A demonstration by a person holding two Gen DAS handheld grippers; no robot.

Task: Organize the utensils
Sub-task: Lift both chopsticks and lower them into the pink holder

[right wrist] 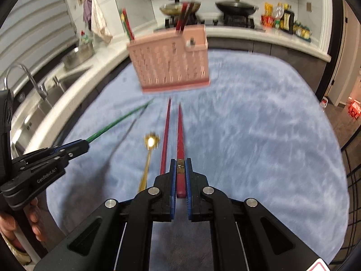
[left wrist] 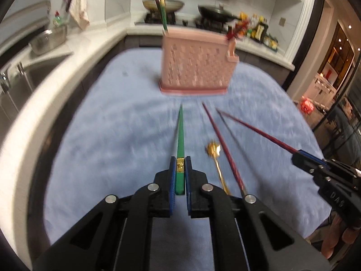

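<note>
Blue cloth [left wrist: 94, 135] covers the table, pink holder [left wrist: 196, 67] standing at its far end. My left gripper [left wrist: 180, 176] is pinched tight on a green chopstick [left wrist: 180, 133] aimed at the holder; my right gripper [right wrist: 180, 176] is clamped on a red chopstick [right wrist: 180, 135]. Short of the holder, between them, lie a second red chopstick [right wrist: 165, 135] and a gold spoon [right wrist: 149, 153].

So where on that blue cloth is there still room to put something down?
Bare cloth lies right of the red chopsticks, and also left of the green chopstick. It is crowded in the middle, before the pink holder, where the gold spoon lies.
</note>
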